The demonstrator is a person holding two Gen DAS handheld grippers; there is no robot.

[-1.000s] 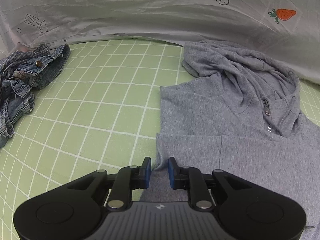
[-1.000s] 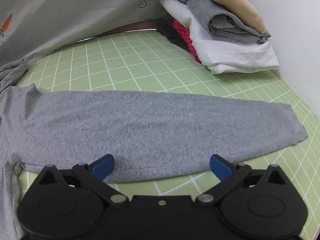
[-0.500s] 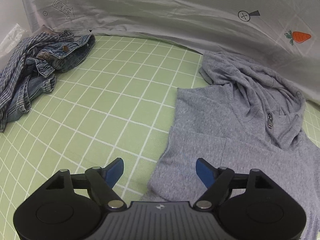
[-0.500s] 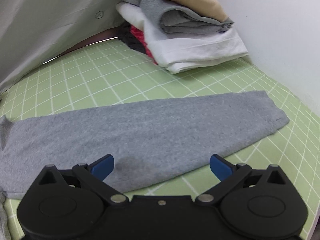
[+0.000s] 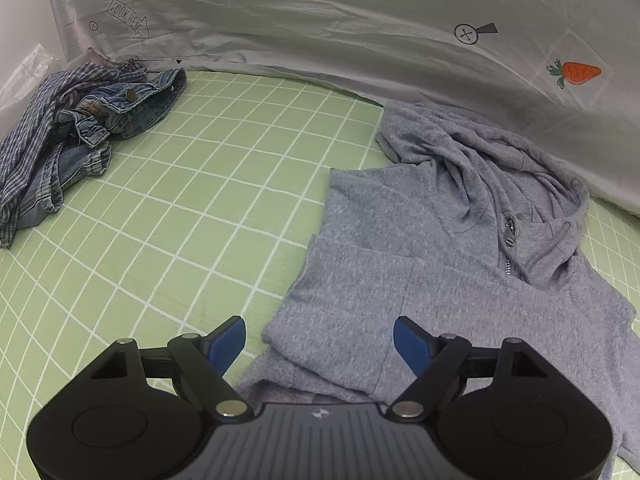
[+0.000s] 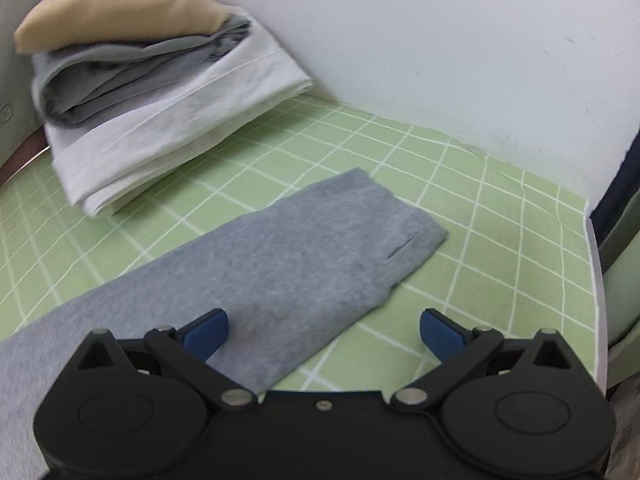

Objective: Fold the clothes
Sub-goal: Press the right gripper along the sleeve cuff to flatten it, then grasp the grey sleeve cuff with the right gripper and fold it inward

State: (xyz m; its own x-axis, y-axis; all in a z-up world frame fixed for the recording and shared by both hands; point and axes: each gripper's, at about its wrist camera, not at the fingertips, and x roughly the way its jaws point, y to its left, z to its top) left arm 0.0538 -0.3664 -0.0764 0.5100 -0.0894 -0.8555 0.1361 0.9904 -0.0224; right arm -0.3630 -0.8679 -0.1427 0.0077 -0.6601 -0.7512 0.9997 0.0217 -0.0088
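The grey hoodie (image 5: 460,264) is lying flat on the green checked sheet (image 5: 180,220), one sleeve already folded in across its chest, the other sleeve (image 6: 280,264) stretching out straight toward the stack of folded clothes (image 6: 160,92); the left gripper (image 5: 320,340) is hovering over the folded edge, its jaws having just been opening and nothing caught between them; the right gripper (image 6: 324,326) is hanging wide apart above the cuff; I'd say that cuff is needing the next pinch, then a carry inward across the body.
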